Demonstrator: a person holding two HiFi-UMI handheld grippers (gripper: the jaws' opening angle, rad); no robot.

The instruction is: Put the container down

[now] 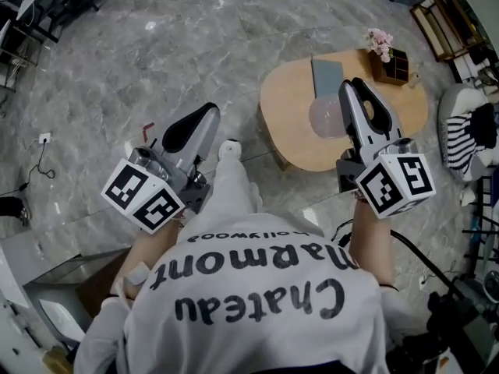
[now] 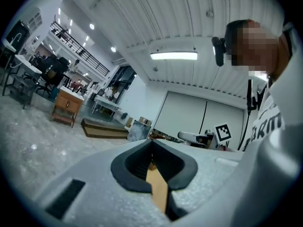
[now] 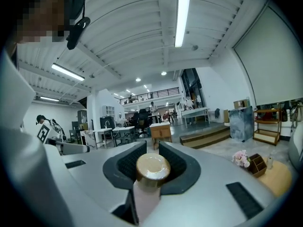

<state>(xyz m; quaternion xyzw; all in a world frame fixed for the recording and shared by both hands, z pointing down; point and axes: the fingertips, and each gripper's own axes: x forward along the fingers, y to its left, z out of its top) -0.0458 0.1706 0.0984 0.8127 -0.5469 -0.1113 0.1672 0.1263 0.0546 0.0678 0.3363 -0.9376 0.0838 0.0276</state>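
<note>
My right gripper (image 3: 150, 151) grips the container (image 3: 150, 170), jaws part-open around it, carrying it over the table (image 1: 290, 131) at one o'clock for setting down, while my left gripper (image 1: 209, 114), jaws together and empty, hangs clear at eleven.

Head camera: on the person's head, aimed steeply down past the white shirt (image 1: 257, 294) at the left gripper (image 1: 204, 115), the right gripper (image 1: 357, 92) and the grey floor (image 1: 156, 45).
Left gripper camera: close behind its own jaws, looking level along them across the hall.
Right gripper camera: set likewise, with the container (image 3: 151, 169) just before the lens.
Shared, head and right gripper views: wooden table (image 1: 288, 100), pink flowers (image 1: 380, 42).
Shared, gripper views: the left gripper view catches the right marker cube (image 2: 223, 132), and the right gripper view catches the left marker cube (image 3: 43, 133).
</note>
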